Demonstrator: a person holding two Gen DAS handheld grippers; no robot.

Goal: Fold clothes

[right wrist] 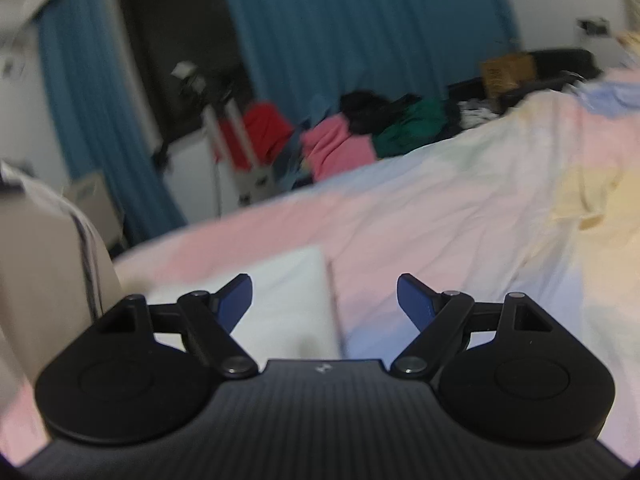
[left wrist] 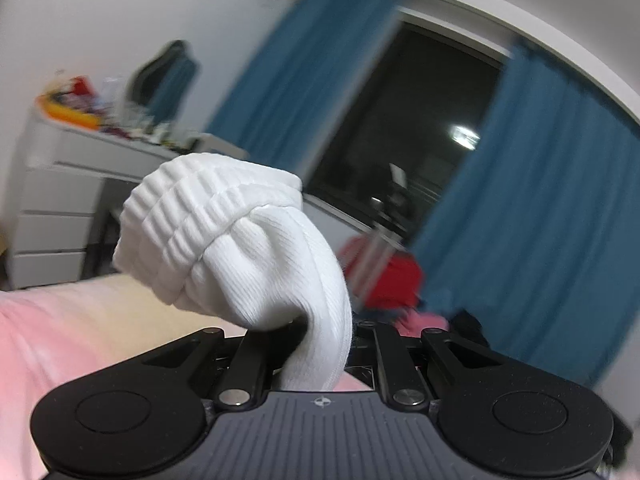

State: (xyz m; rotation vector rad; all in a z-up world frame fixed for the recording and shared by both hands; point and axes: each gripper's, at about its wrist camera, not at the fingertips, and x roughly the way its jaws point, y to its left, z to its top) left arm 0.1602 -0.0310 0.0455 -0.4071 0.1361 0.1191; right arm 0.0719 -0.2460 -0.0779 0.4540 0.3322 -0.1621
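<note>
Left tongs (left wrist: 320, 344): clenched on a white sock (left wrist: 240, 240). The sock's lower end is pinched between the jaws; the ribbed cuff end bunches up and curls over to the left, held in the air above the bed (left wrist: 80, 340). The fingertips themselves are hidden behind the fabric.

Right tongs (right wrist: 325, 304): released, blue pads (right wrist: 236, 300) set wide apart, nothing between them. They hang over the bed, whose cover shows pastel pink, yellow and blue patches. A flat white item (right wrist: 288, 304) lies on the cover just below the tongs; blur prevents telling what it is.

Background, left view: white drawers (left wrist: 60, 208) with clutter on top, blue curtains (left wrist: 540, 220) flanking a dark window (left wrist: 400, 120).

Background, right view: a pile of clothes (right wrist: 360, 132) at the bed's far edge, with pink, green, black and red pieces. Both views are motion-blurred.
</note>
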